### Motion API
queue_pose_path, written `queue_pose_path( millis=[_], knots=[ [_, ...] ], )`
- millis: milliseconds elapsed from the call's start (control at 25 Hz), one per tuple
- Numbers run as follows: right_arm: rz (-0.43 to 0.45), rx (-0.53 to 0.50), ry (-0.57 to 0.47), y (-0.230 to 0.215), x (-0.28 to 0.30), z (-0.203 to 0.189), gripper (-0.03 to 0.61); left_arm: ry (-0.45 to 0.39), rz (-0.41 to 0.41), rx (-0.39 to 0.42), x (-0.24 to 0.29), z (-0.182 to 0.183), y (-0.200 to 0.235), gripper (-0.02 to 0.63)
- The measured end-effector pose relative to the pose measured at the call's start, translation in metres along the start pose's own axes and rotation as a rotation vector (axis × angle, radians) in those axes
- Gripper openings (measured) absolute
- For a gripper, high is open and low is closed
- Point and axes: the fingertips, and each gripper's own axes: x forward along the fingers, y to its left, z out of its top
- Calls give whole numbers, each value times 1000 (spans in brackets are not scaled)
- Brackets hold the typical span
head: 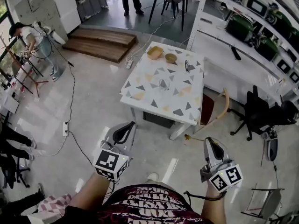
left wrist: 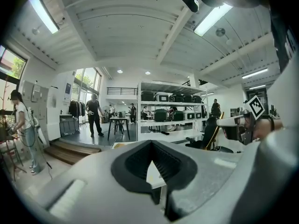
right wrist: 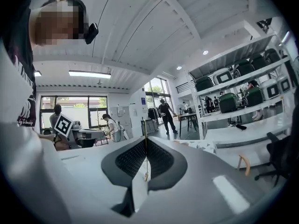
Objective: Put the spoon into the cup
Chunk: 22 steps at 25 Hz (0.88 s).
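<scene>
In the head view a white table (head: 140, 85) with a grey and yellow triangle pattern stands a few steps ahead. A clear glass cup (head: 163, 83) sits near its middle. A thin dark utensil (head: 187, 66), apparently the spoon, lies toward the table's far right. Both grippers are held low by my body, well short of the table. The left gripper (head: 128, 125) (left wrist: 152, 154) is shut with nothing between its pads. The right gripper (head: 210, 142) (right wrist: 145, 147) is shut too and holds nothing.
Two wooden bowls (head: 155, 52) (head: 171, 58) sit at the table's far end. A wooden chair with a red seat (head: 208, 109) stands at the table's right, with a black office chair (head: 260, 112) beyond it. Cables and a power strip (head: 65, 127) lie on the floor at the left. People stand at the back and left.
</scene>
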Motion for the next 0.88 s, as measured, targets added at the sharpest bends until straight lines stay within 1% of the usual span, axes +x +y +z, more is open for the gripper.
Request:
queue_pose_path(
  millis=[200,400,640,880],
  knots=[
    [11,17,-10,-17,3,-1,32,9,22,0,1,-1,-5,0],
    [43,21,-6,-8,3,-5,32,14,63,-13,-13,-4,1,0],
    [48,32,-9,-1,5,-8,32,15,63,-18,-23,-7,3,0],
    [35,36,6,-2,16,-13,32,20,43,-19,-9,-10,12,0]
  ],
)
